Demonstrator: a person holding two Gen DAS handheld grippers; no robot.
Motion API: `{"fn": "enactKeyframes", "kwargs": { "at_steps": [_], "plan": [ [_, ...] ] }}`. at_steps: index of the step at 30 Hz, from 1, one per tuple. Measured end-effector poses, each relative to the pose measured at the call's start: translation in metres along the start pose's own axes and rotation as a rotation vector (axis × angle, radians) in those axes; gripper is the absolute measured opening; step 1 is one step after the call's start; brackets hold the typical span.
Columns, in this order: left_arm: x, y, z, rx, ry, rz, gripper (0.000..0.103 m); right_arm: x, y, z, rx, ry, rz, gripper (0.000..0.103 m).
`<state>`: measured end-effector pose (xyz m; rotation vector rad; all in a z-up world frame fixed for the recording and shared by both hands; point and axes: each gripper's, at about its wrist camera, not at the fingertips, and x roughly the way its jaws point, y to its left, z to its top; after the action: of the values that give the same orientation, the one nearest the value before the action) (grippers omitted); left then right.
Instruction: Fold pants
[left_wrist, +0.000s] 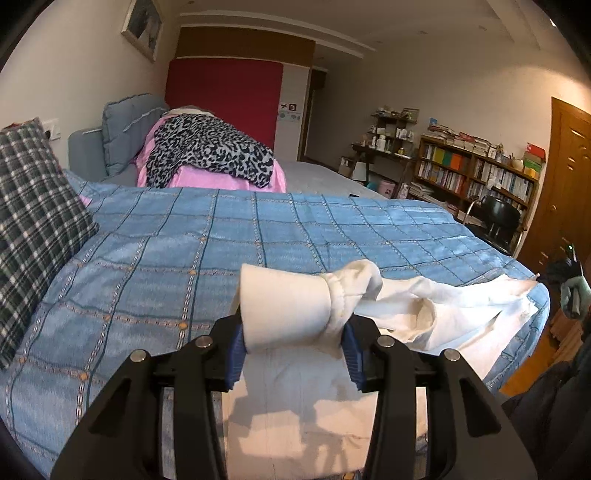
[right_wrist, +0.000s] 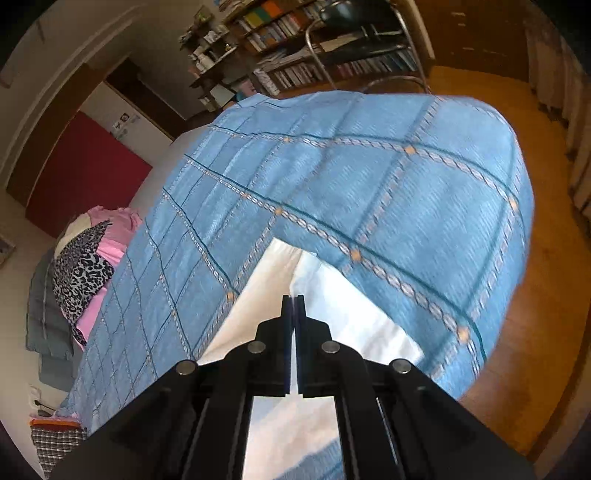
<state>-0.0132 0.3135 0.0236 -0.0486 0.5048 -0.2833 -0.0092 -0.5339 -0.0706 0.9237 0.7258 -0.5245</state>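
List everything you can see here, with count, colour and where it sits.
pants: one, white, on the bedspread's near edge
bedspread: one, blue checked, covering the bed
plaid pillow: one, dark checked, bed's left side
leopard-print cloth: one, black and grey, on pink fabric behind
bookshelf: one, brown, far wall
chair: one, black, by the bookshelf
left gripper: black, clamped on a bunched pants end
right gripper: black, shut, over the pants
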Motion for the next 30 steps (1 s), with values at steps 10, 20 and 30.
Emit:
{"fn": "enactKeyframes", "kwargs": {
  "at_steps": [10, 20, 30],
  "plan": [
    [-0.001, 0.011, -0.045, 0.007, 0.053, 0.002, 0.053, 0.015, -0.043, -0.032, 0.03, 0.052, -0.054, 0.0],
    [-0.011, 0.042, -0.069, -0.062, 0.107, 0.105, 0.078, 0.038, -0.044, -0.034, -0.002, 0.067, -0.109, 0.001],
    [-0.033, 0.086, -0.07, -0.34, 0.066, 0.091, 0.085, 0.04, -0.042, -0.033, -0.02, 0.062, -0.161, 0.004]
  ]
}}
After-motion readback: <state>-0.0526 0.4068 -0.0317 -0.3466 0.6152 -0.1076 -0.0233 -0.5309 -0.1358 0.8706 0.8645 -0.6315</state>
